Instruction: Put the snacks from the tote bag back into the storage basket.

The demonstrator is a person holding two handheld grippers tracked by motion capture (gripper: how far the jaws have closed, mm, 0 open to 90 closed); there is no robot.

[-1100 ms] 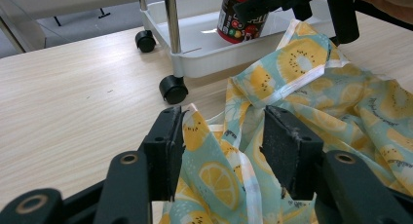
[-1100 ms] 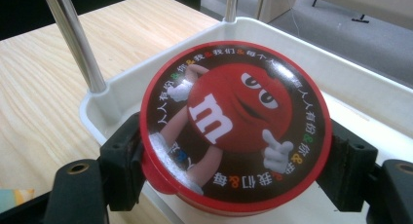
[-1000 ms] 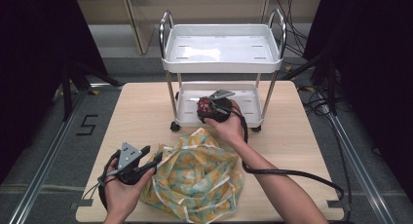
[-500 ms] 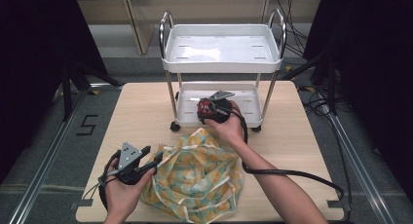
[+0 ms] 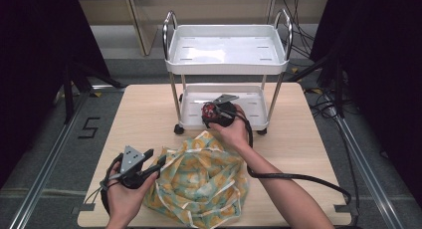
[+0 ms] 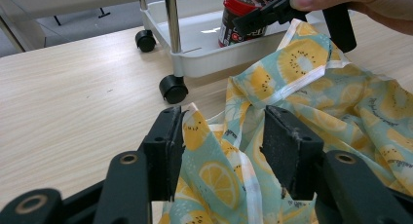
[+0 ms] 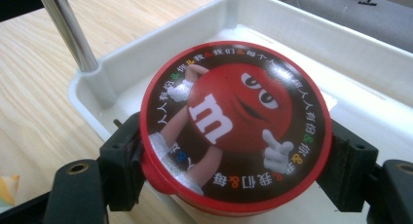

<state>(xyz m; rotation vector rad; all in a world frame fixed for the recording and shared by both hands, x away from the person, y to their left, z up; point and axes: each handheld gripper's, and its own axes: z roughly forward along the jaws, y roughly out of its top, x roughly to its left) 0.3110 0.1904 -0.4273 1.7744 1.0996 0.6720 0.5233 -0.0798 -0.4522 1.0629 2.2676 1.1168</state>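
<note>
A: Big things first: what's on the table [image 5: 149, 109]?

B: A white cart [image 5: 226, 64] at upper centre of the high view, and a fruit-print bag [image 5: 201, 181] crumpled at lower centre, just in front of it.

A: And the can?

B: The red can [image 7: 234, 126] stands upright in the cart's lower tray, near its front rim. The right gripper [image 5: 215, 114] has its jaws set against the lid's two sides, closed on it.

A: The left gripper [image 6: 221, 151]?

B: Half open, with a fold of the bag's edge between the jaws; whether the pads pinch it I cannot tell.

A: Progress?

B: My guess: the can is gripped but not lifted. Carrying it to the bag and dropping it in seem left.
</note>
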